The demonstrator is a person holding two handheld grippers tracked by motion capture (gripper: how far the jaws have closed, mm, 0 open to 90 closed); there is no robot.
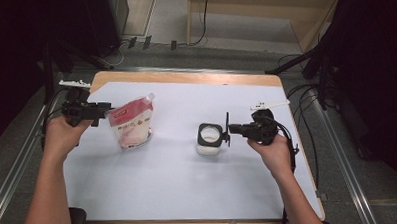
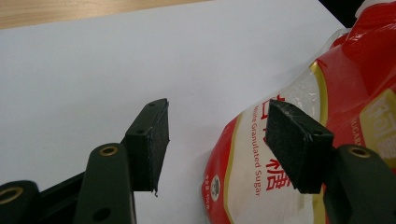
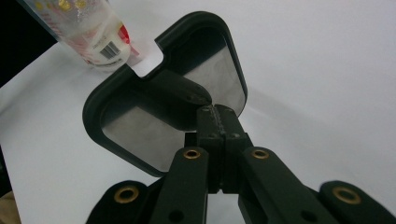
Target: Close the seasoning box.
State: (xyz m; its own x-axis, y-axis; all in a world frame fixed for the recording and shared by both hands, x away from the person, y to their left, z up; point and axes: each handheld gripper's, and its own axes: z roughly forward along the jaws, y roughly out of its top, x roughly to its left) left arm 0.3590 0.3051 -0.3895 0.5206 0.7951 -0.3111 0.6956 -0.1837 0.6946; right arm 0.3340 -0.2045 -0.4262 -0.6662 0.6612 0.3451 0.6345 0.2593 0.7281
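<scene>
A red and white pouch of granulated sugar stands on the white sheet at the left. My left gripper is open at its left side. In the left gripper view the pouch lies behind the right pad, and the gripper has nothing between its pads. A white square container with a dark rim sits right of centre, uncovered. My right gripper is shut on a black lid, held on edge just right of the container. In the right gripper view the gripper pinches a ridge on the lid.
The white sheet covers most of the wooden table. In the right gripper view the pouch shows beyond the lid. Cables and dark stands ring the table on the floor.
</scene>
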